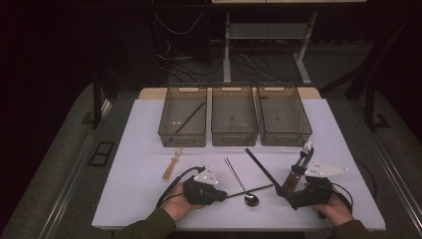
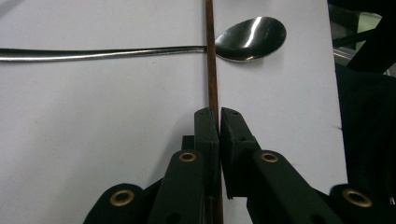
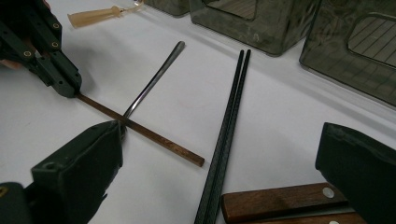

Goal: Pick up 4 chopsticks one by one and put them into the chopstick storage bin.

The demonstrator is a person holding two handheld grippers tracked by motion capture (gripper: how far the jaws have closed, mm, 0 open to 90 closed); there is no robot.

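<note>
**Tongs Pinch a Brown Chopstick While Most Cutlery Waits**

Left gripper (image 2: 218,116) had its two black jaws pressed together on the near end of a thin brown wooden chopstick (image 2: 212,70), which lay flat on the white table (image 1: 139,149) and crossed over the slim handle of a shiny steel spoon (image 2: 250,39). From the right gripper view the same stick ran out from that clamp to a free end just beside a pair of long black chopsticks (image 3: 229,121). Right gripper (image 3: 219,154) stood with jaws spread wide and nothing between them, above a wooden-handled knife (image 3: 280,198).

Sorting seemed barely begun. Of three smoky transparent plastic bins, the left bin (image 1: 182,122) held one dark stick, likely the brown chopstick's mate, while the middle bin (image 1: 234,119) and right bin (image 1: 283,119) looked bare. Left on the table were the spoon, the black pair, the knife, a metal fork (image 1: 306,148) and a pale wooden fork (image 1: 172,164). The gripped stick had not yet left the tabletop, so its carry to the bin remained.
</note>
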